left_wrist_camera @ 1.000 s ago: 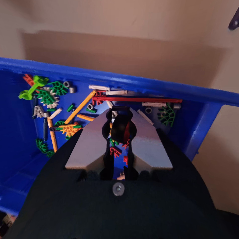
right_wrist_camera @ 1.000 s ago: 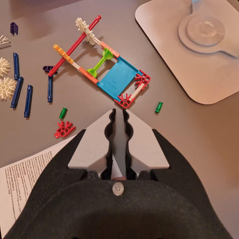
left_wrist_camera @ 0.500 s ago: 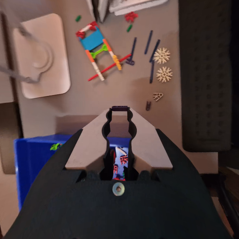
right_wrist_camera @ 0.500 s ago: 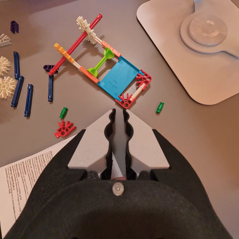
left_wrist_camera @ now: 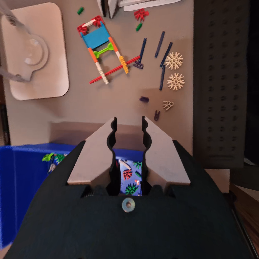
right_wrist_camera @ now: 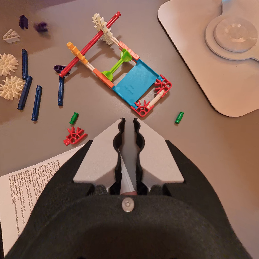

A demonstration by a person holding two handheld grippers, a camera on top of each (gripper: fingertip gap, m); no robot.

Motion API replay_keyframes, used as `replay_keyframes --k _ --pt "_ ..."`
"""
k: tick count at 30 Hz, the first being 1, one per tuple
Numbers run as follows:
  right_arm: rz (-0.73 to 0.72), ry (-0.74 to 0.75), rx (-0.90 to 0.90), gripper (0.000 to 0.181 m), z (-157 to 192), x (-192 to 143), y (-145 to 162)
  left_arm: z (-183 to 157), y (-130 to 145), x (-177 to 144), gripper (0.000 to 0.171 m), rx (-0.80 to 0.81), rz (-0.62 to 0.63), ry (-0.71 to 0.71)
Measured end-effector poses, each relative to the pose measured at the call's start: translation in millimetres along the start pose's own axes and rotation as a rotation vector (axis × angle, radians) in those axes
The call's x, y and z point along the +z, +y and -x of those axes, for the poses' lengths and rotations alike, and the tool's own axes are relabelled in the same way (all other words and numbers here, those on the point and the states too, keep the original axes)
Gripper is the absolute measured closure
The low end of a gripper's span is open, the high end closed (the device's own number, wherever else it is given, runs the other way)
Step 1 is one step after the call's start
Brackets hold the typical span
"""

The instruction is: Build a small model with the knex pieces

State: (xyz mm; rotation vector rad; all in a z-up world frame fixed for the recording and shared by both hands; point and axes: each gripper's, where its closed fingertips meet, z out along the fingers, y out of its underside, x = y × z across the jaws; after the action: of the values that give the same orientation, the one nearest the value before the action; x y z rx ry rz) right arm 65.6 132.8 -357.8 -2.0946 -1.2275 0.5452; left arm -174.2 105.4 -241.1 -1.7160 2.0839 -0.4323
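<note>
My left gripper [left_wrist_camera: 128, 119] is open and empty, high above the table, just past the far rim of a blue bin [left_wrist_camera: 28, 161] of loose toy pieces. A small purple connector [left_wrist_camera: 144, 99] lies blurred on the table beyond its tips; it also shows in the right wrist view [right_wrist_camera: 41, 26]. My right gripper [right_wrist_camera: 128, 120] is nearly shut with a narrow gap, holding nothing. It hovers just short of the red corner connector [right_wrist_camera: 142, 110] of a flat toy frame [right_wrist_camera: 134, 82] with a blue panel, a lime spool, orange pieces and a red rod [right_wrist_camera: 89, 43].
Dark blue rods [right_wrist_camera: 36, 103], cream snowflake connectors [right_wrist_camera: 10, 87], green short rods [right_wrist_camera: 179, 117], a red connector [right_wrist_camera: 75, 136] and another purple clip [right_wrist_camera: 23, 22] lie around. A printed leaflet [right_wrist_camera: 21, 186] lies at lower left. A pale base plate [right_wrist_camera: 210, 63] sits at right. There is about 25 centimeters between the tips of the two grippers. The right tips stand about 12 centimeters off the red rod [right_wrist_camera: 89, 43].
My left gripper swung up from the blue bin with the purple connector, then opened and let it go; the piece now lies on the table. My right gripper has stayed put.
</note>
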Motion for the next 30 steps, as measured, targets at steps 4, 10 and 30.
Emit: replay_keyframes --k 4,10,30 --pt "0.0 0.0 -0.002 0.17 0 0 0 16 33 -41 0.148 -0.06 -0.013 -0.112" --pt "-0.001 -0.001 0.002 0.17 0 0 0 15 100 -46 0.151 -0.164 0.042 -0.09" --pt "-0.003 0.0 0.006 0.17 -1 0 0 15 146 50 0.157 -0.112 0.179 -0.014"
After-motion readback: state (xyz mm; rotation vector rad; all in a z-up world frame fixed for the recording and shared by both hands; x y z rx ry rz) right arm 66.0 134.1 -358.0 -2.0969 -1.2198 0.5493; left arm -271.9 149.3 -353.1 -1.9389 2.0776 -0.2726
